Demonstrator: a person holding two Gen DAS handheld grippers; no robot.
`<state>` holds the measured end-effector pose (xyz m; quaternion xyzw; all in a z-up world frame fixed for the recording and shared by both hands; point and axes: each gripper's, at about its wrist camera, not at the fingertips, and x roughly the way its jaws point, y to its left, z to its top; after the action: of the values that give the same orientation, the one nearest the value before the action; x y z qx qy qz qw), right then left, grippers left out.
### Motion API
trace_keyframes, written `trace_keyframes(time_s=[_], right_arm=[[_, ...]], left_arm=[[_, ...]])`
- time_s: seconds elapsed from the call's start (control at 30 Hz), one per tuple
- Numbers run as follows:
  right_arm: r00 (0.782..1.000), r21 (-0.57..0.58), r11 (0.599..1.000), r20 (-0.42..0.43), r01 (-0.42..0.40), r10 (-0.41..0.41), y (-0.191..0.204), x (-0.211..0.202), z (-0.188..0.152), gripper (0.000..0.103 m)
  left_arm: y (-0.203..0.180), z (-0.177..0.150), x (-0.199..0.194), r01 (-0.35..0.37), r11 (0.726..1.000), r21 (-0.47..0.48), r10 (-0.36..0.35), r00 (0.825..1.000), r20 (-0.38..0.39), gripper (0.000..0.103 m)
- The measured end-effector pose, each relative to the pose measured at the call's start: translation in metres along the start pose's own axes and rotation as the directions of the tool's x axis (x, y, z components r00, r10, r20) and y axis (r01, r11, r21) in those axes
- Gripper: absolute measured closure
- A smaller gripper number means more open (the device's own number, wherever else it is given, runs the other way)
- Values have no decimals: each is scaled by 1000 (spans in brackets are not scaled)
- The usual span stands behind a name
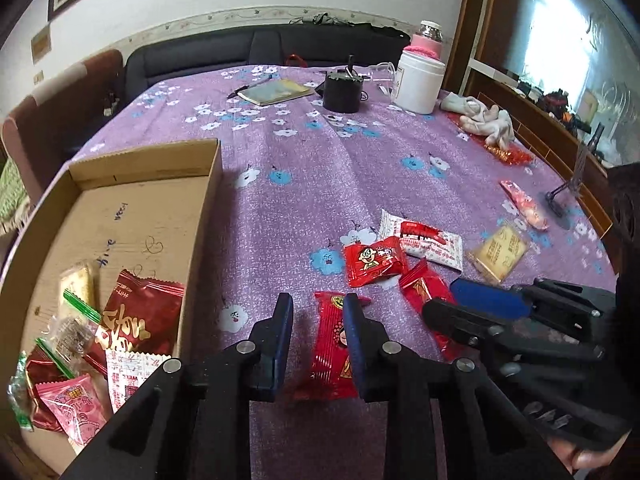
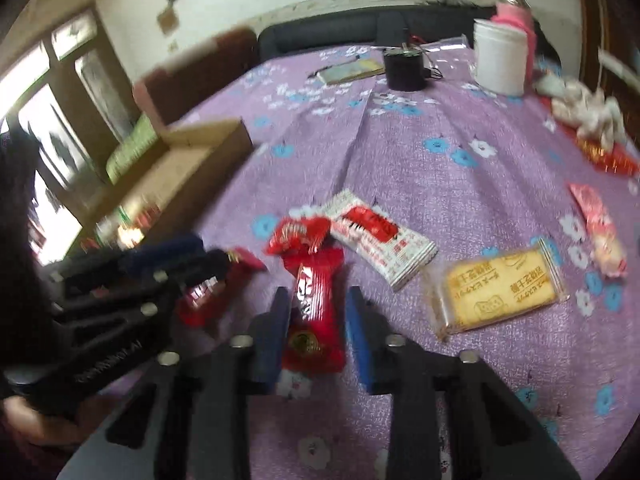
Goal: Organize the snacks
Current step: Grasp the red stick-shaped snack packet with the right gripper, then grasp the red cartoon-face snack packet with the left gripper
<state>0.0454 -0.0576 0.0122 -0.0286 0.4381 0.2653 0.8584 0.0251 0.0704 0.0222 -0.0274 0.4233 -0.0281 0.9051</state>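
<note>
While the cardboard box (image 1: 208, 200) waits at the table's left edge, the left gripper (image 1: 316, 344) pinches a red snack packet (image 1: 334, 356); the right gripper (image 2: 316, 332) straddles another red wrapper (image 2: 314, 320), fingers spread, not yet pressing.

Purple floral table (image 1: 360, 168): cardboard box (image 1: 208, 216), snack packets (image 1: 420, 240)

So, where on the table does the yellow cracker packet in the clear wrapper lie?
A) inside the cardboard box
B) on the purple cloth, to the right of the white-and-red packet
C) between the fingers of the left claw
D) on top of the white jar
B: the yellow cracker packet lies flat on the purple cloth, right of the white-and-red packet, outside the cardboard box.
</note>
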Motion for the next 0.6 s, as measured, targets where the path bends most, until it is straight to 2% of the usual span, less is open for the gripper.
trace_keyframes(time_s=[0.07, 0.13, 0.3, 0.33, 0.37, 0.4, 0.5, 0.6], right_arm=[[998, -65, 996, 4, 60, -60, 9, 3, -4, 82], [995, -68, 992, 15, 104, -103, 8, 1, -6, 86], [994, 2, 995, 33, 104, -104, -9, -5, -1, 86], [994, 20, 995, 39, 102, -103, -12, -7, -1, 86], [995, 33, 995, 38, 92, -94, -15, -7, 0, 86], [996, 39, 996, 37, 81, -82, -16, -7, 1, 86], [997, 55, 996, 40, 69, -71, -19, -7, 3, 86], [996, 64, 996, 47, 67, -70, -15, -11, 3, 86]], left_arm=[[-1, -1, 0, -13, 1000, 14, 13, 1000, 1, 76], [-2, -1, -2, -28, 999, 19, 28, 1000, 3, 76], [-1, -2, -3, 51, 999, 4, -51, 998, -30, 76], [-3, -2, -4, 61, 998, 7, -61, 997, -36, 71], [-5, -3, -4, 64, 998, 17, -63, 997, -40, 61], [-7, -4, -7, 68, 997, 23, -67, 997, -29, 55], [-15, -5, -12, 55, 996, 66, -55, 998, -4, 50], [-16, -8, 0, 63, 995, 74, -59, 997, -56, 52]])
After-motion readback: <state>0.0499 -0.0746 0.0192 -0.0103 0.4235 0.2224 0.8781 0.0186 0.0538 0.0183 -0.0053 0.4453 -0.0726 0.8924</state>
